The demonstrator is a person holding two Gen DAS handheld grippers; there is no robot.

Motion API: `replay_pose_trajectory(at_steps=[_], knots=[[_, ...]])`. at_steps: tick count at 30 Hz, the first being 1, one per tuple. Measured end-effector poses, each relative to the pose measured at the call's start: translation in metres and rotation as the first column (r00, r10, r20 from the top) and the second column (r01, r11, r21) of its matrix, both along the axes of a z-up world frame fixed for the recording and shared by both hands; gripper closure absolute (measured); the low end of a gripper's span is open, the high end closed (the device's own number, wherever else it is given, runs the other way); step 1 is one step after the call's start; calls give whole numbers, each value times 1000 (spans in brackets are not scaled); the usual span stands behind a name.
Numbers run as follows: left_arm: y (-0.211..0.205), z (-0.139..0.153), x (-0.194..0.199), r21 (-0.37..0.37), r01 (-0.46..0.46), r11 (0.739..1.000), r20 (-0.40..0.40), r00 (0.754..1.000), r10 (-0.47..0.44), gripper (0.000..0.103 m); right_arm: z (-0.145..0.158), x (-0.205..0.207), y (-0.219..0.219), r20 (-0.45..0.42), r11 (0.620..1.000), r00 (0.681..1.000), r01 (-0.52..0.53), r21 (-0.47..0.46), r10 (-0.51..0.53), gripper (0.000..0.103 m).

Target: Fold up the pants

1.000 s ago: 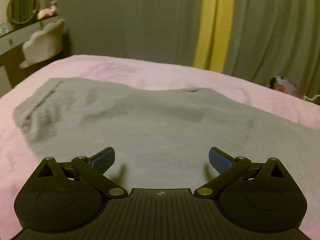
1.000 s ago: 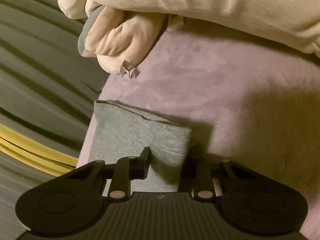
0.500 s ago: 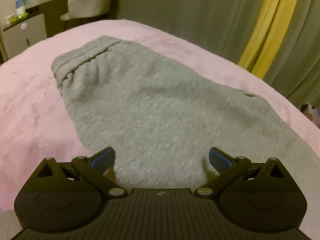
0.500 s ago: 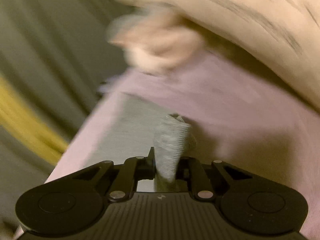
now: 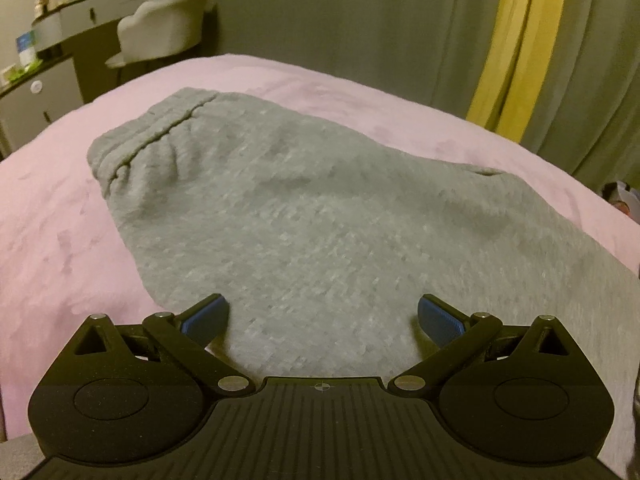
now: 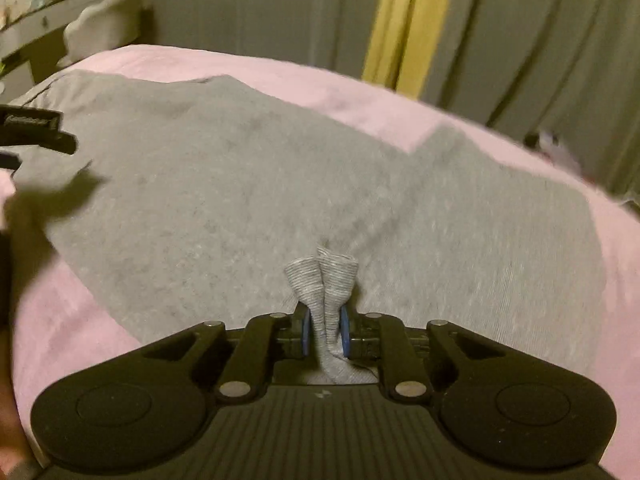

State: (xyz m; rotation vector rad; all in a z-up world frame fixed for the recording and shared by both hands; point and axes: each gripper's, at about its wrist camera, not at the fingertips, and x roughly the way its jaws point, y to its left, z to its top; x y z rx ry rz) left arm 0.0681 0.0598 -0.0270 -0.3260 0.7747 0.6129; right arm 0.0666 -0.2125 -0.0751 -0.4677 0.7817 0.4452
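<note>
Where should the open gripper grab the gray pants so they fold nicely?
Probably the waistband, the gathered ridged end lying far-left on the pink blanket. Its bunched edge stands a little proud, so a finger could slip under it from the blanket side. The left gripper is open over the pants; the right gripper already pinches the ribbed cuff, jaws easing apart.

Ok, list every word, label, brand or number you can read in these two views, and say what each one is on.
No text can be read with confidence.
Left gripper, seen in the right wrist view: a raised marking on its side, too blurred to read.
Bottles on the dresser: labels too small to read.
Grey pants, pink blanket, curtains: no print visible.
</note>
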Motion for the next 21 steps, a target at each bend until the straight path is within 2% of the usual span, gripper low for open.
replay_pose_trajectory(at_steps=[2, 6, 10, 13, 16, 20, 21], knots=[[0, -1, 1, -4, 11, 1000, 1, 1000, -11, 0, 7, 3, -10, -18, 998, 999, 35, 49, -34, 90], [-4, -3, 5, 4, 38, 999, -3, 999, -38, 0, 26, 5, -26, 0, 979, 994, 109, 170, -110, 92], [-6, -3, 5, 1, 56, 998, 1, 998, -56, 0, 46, -7, -23, 4, 960, 994, 101, 262, -106, 92], [-5, -3, 4, -11, 52, 999, 7, 999, -52, 0, 42, -16, -26, -72, 958, 995, 93, 273, -76, 91], [-5, -3, 5, -8, 54, 998, 6, 999, -54, 0, 18, -11, -26, -178, 973, 978, 141, 181, -108, 90], [-6, -3, 5, -2, 63, 998, 5, 998, -63, 0, 25, -4, -37, -250, 954, 959, 192, 230, -133, 85], [-7, -3, 5, -1, 67, 998, 6, 998, -67, 0, 26, -4, -44, -281, 943, 949, 216, 253, -142, 78]])
